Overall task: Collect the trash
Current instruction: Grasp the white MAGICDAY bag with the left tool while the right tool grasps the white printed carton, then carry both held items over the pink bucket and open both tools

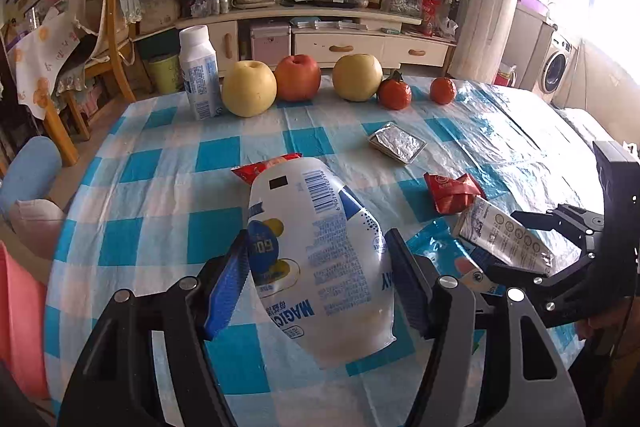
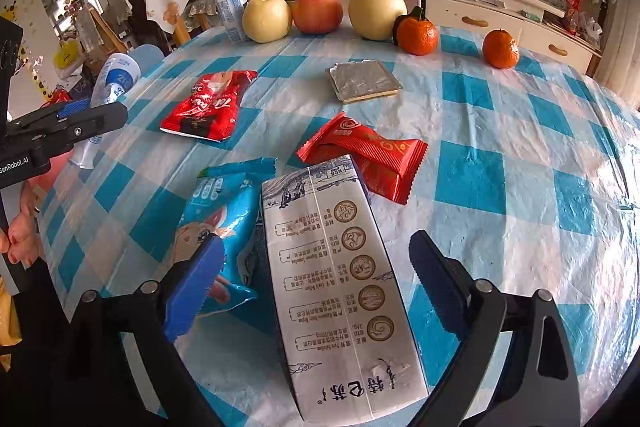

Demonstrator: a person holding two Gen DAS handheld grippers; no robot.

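Note:
My left gripper [image 1: 318, 279] is shut on a white plastic bottle [image 1: 316, 259] with blue print, held above the checked tablecloth [image 1: 160, 195]; it shows in the right wrist view [image 2: 114, 79]. My right gripper [image 2: 316, 275] has its jaws wide around a grey-white milk carton [image 2: 340, 291], not pressing its sides; the carton is also in the left wrist view [image 1: 504, 235]. On the cloth lie a blue snack bag [image 2: 222, 211], a red wrapper [image 2: 368, 151], a red snack bag [image 2: 208, 105] and a foil packet [image 2: 362, 79].
At the table's far edge stand a white milk bottle [image 1: 199, 73], two yellow pears [image 1: 249, 87], a red apple [image 1: 298, 77] and two tangerines [image 1: 395, 93]. A wooden chair [image 1: 104, 39] and a green bin [image 1: 164, 71] are beyond the table's left side.

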